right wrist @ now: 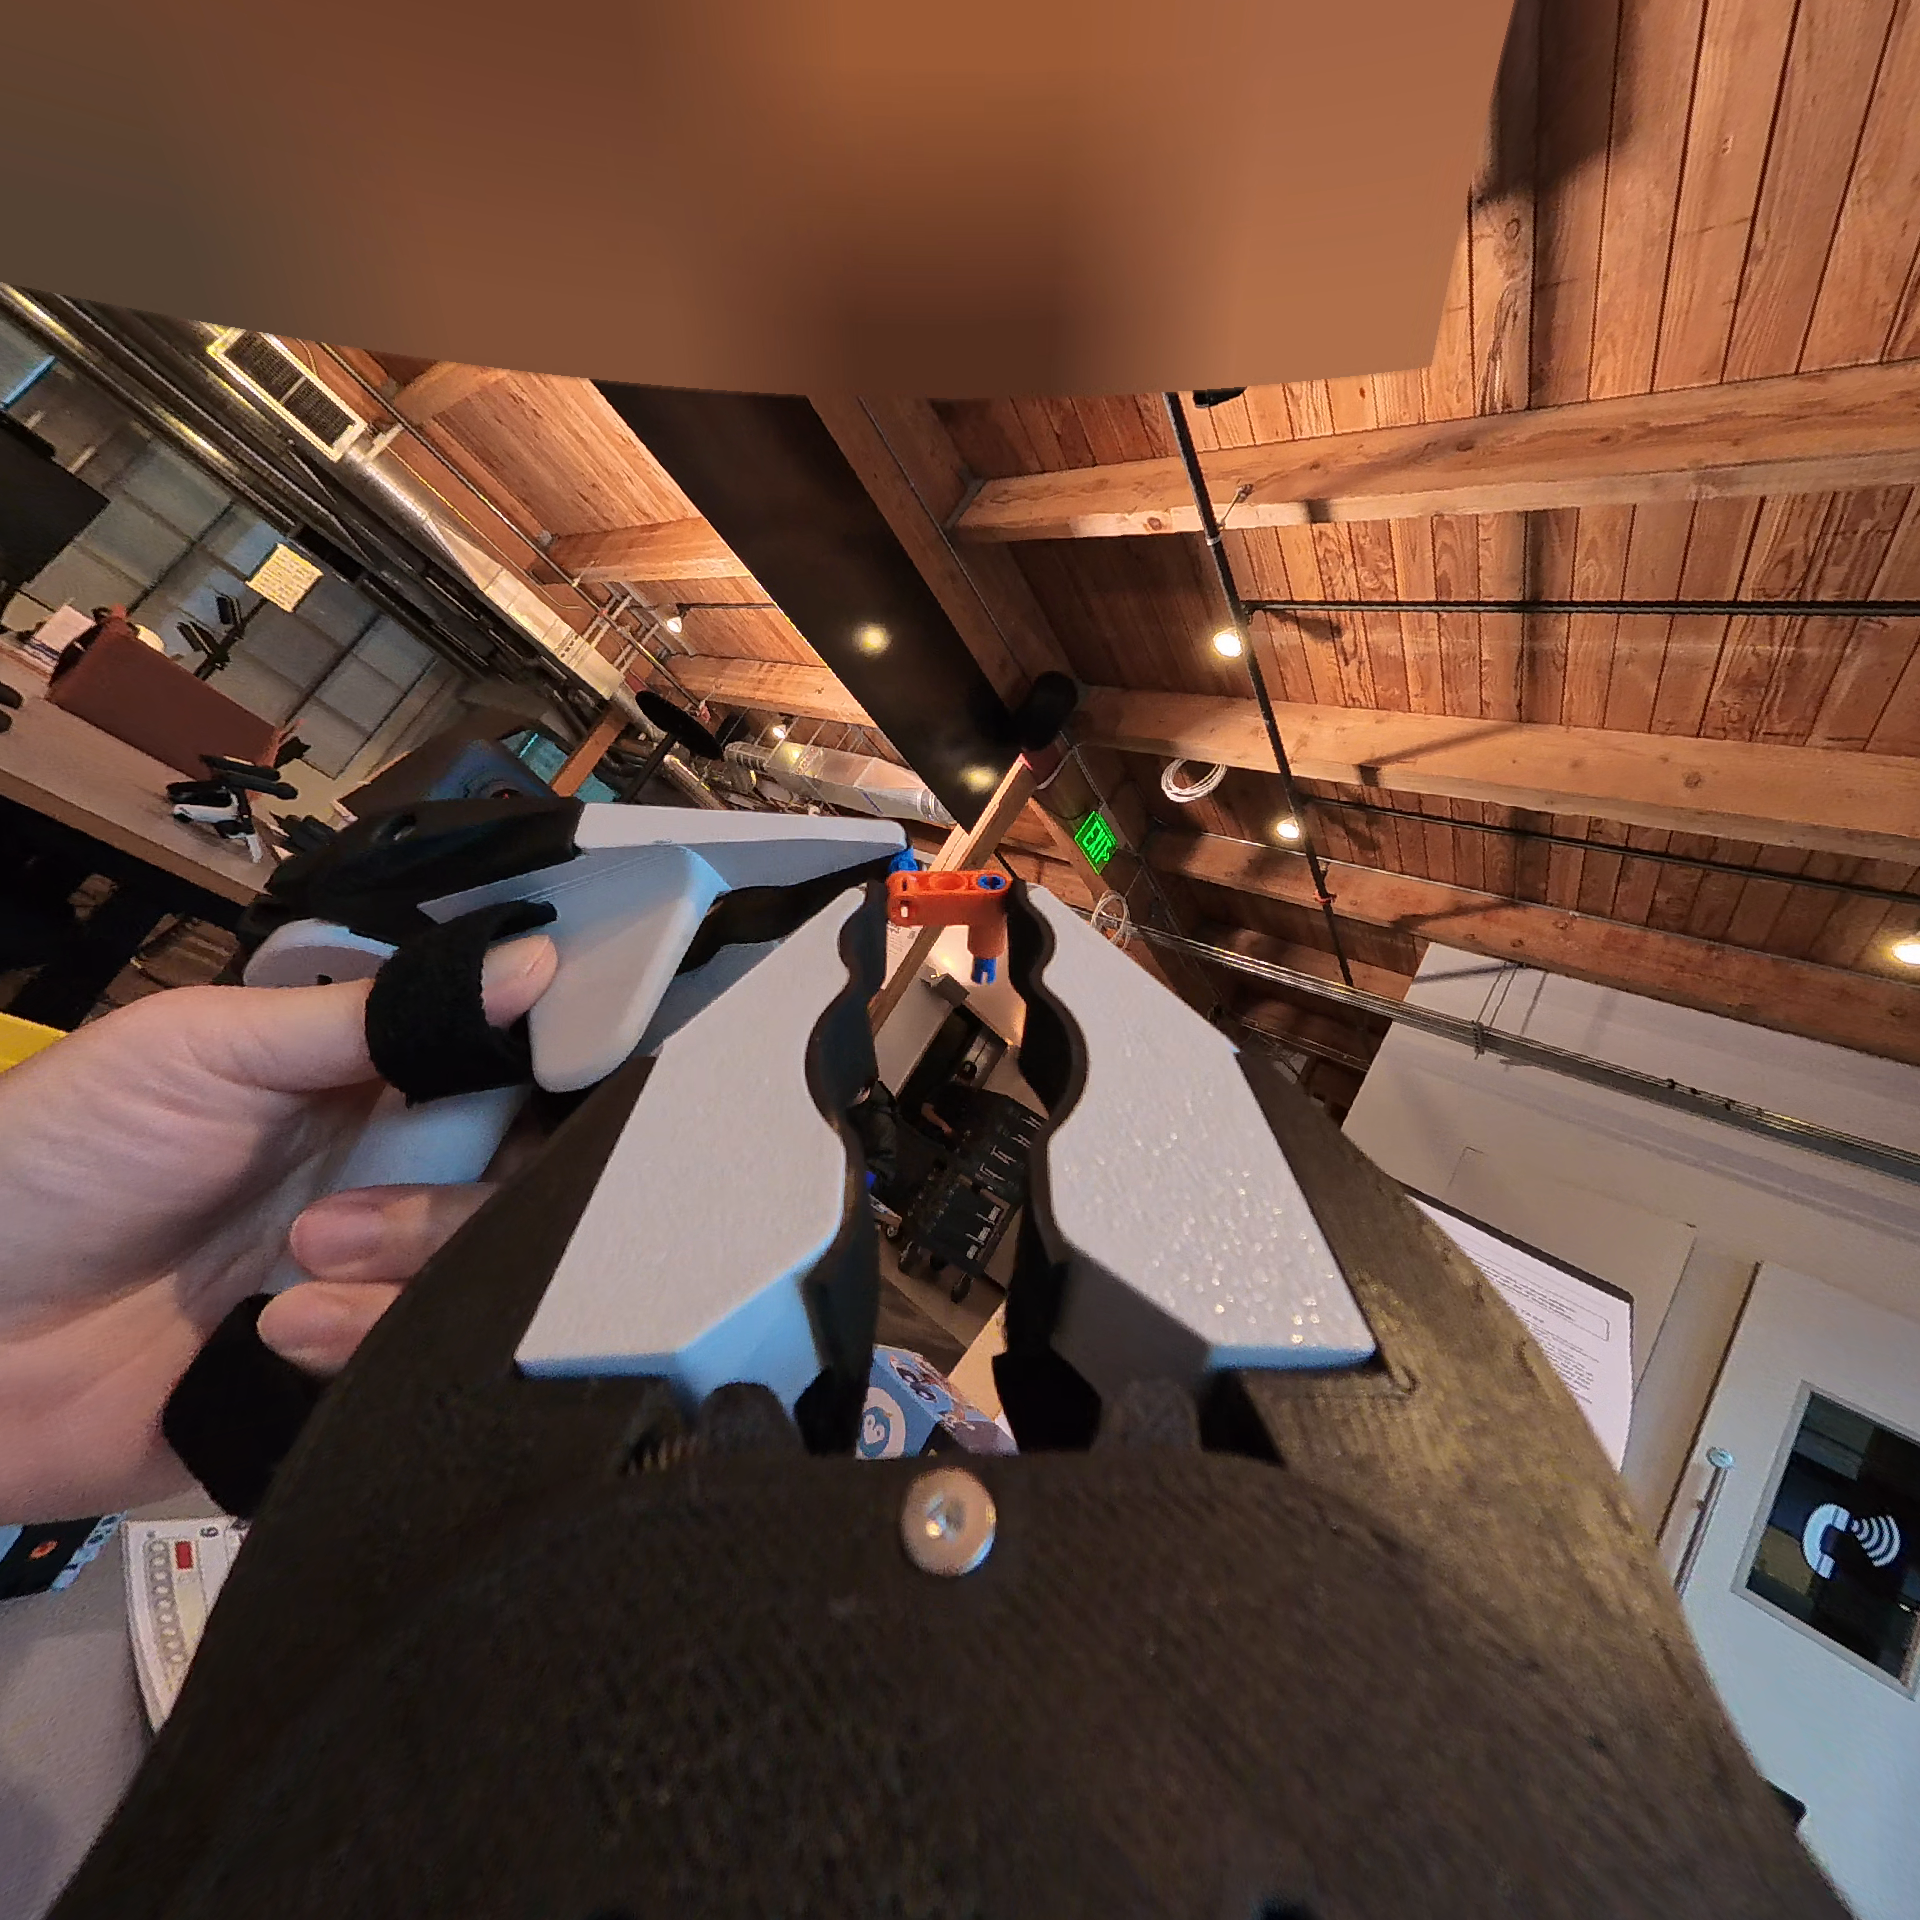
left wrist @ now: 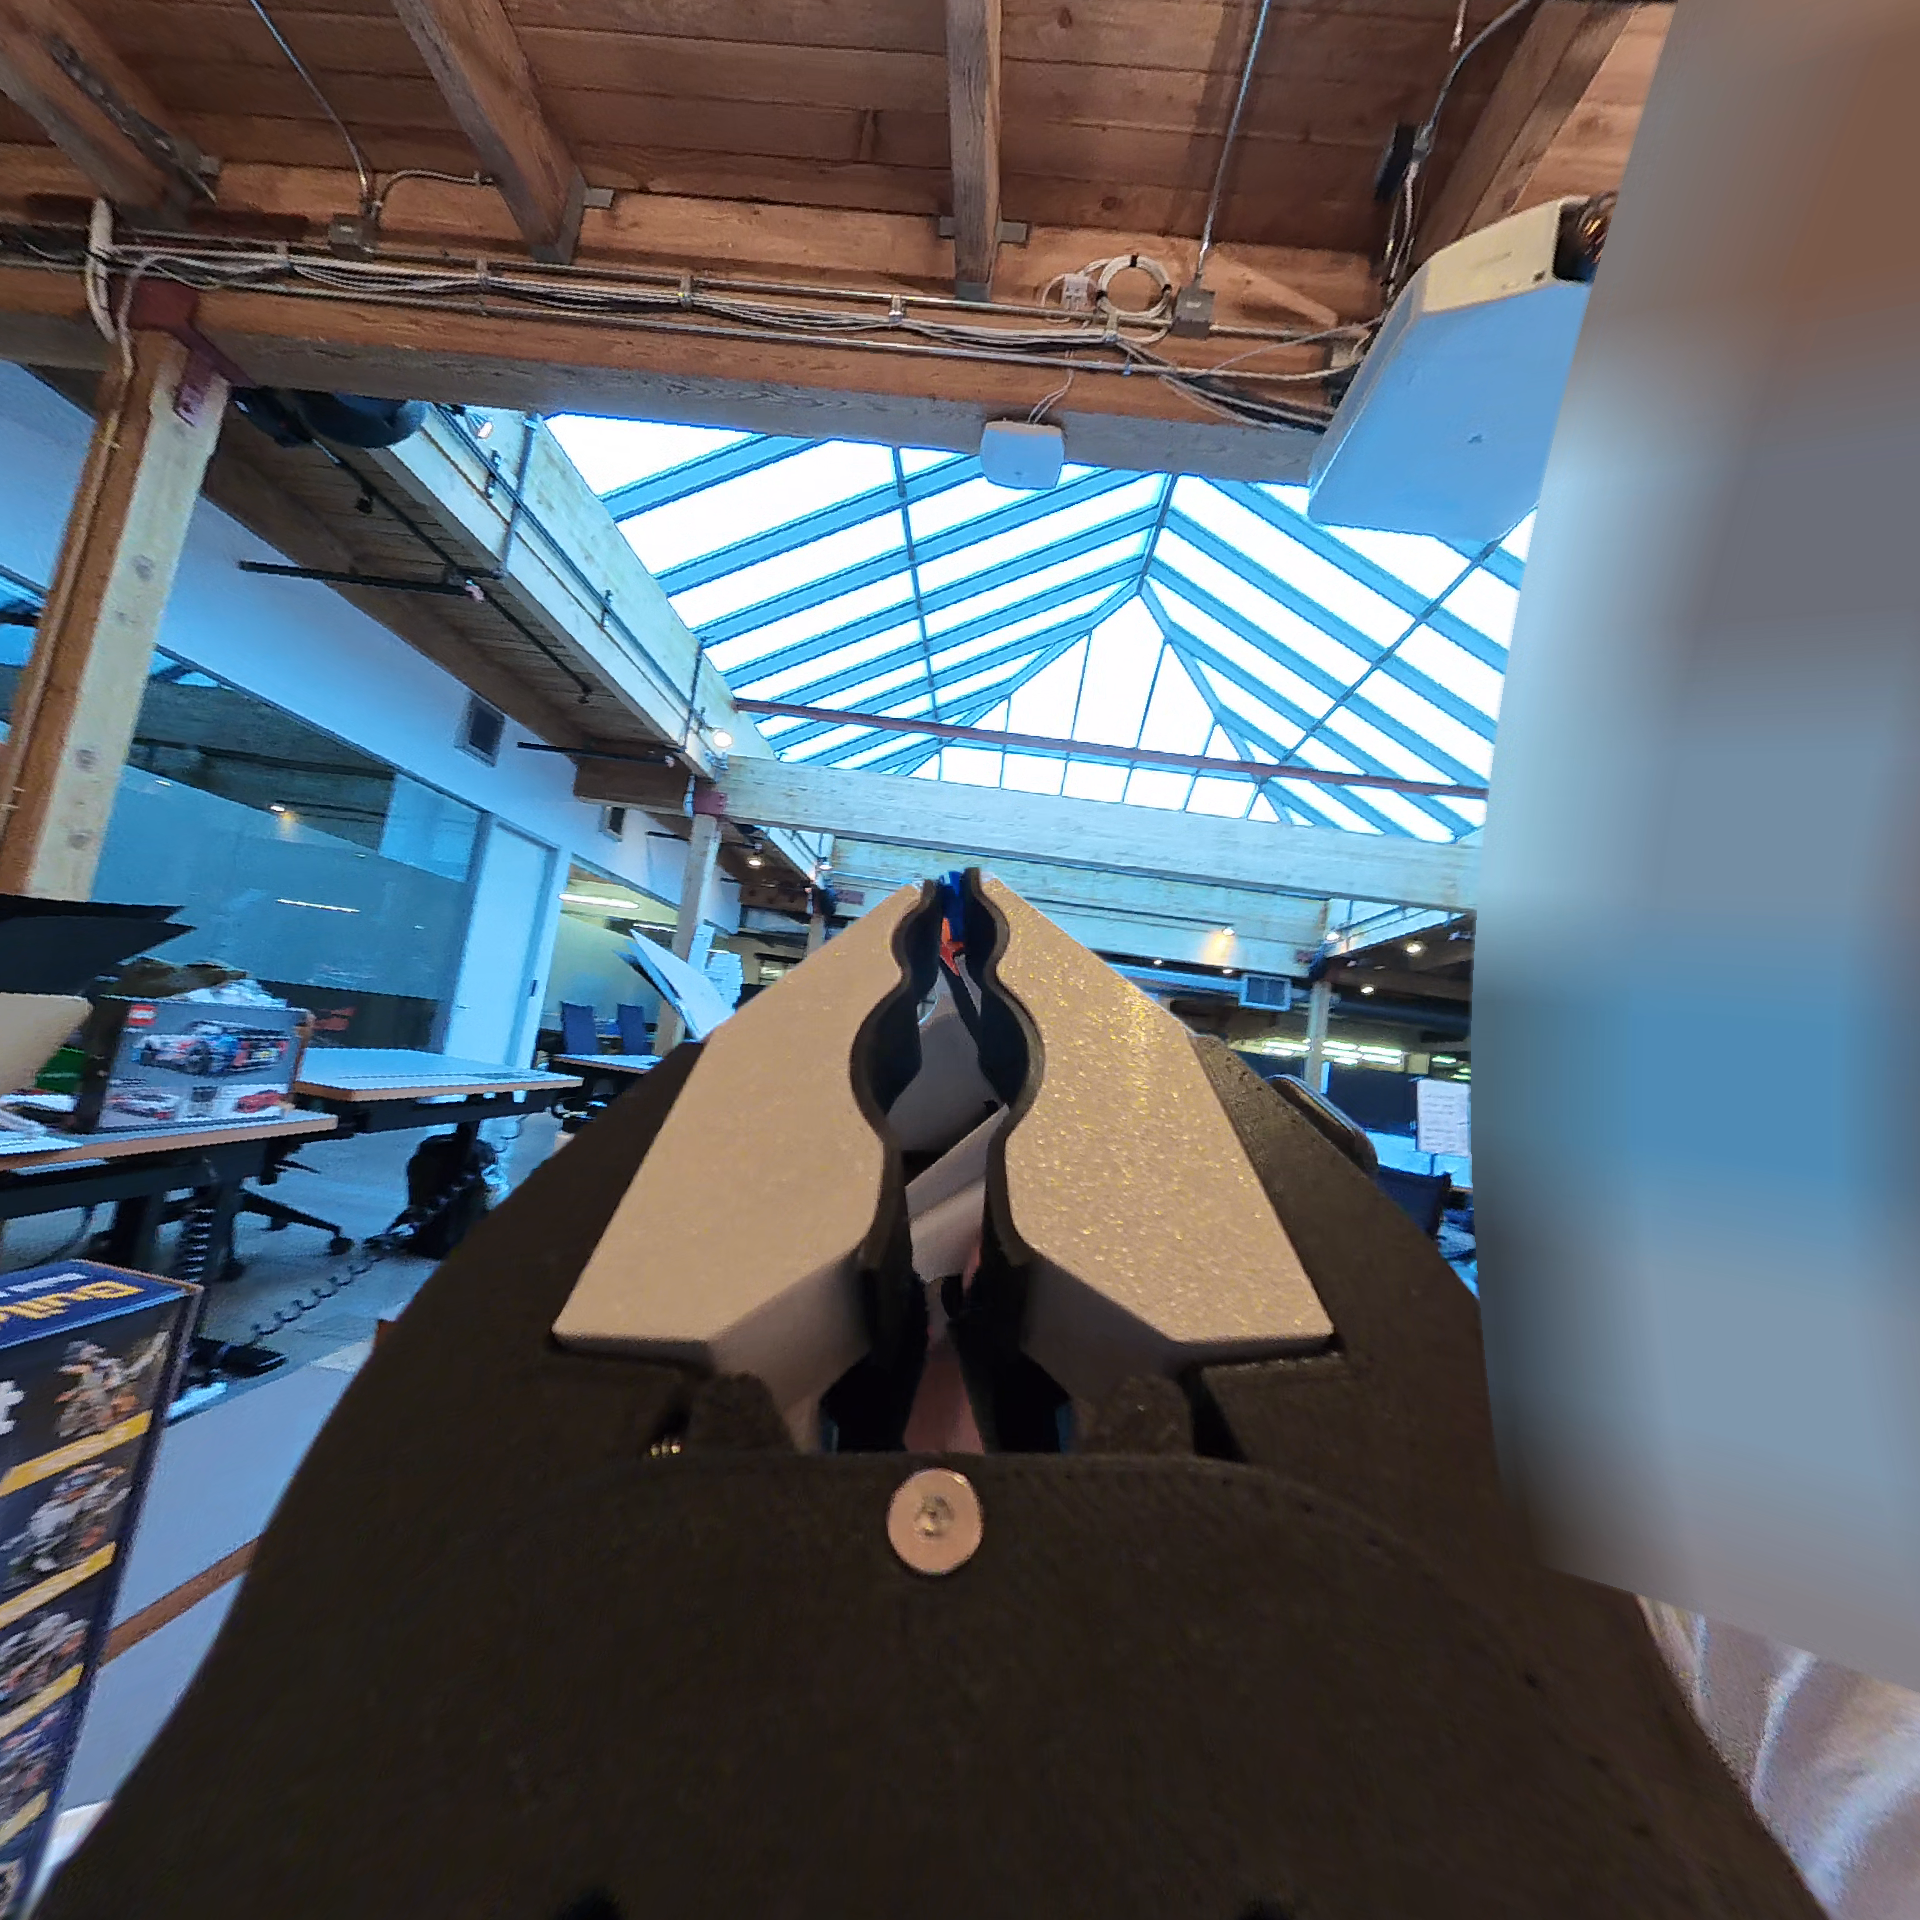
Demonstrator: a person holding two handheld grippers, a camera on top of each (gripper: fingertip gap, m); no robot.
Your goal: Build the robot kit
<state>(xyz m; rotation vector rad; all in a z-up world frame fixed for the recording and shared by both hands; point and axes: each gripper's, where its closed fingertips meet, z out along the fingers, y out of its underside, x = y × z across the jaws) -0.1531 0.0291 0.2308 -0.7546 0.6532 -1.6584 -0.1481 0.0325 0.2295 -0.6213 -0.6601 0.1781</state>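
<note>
Both grippers point up toward the wooden ceiling. My right gripper (right wrist: 943,896) is shut on a small orange L-shaped brick piece (right wrist: 935,891) with blue pins in it, held between its fingertips. My left gripper (left wrist: 948,885) is nearly closed, shut on a small blue pin (left wrist: 952,898); a bit of the orange piece (left wrist: 950,940) shows just behind it. In the right wrist view the left gripper (right wrist: 888,847) comes in from the left, held by a hand (right wrist: 156,1143), and its blue pin (right wrist: 903,858) touches the orange piece's left end.
A toy box (left wrist: 62,1558) stands at the lower left and another box (left wrist: 197,1060) sits on a desk (left wrist: 156,1138) behind. A printed sheet (right wrist: 177,1621) lies below the hand. A white wall with a door (right wrist: 1766,1403) is at the right.
</note>
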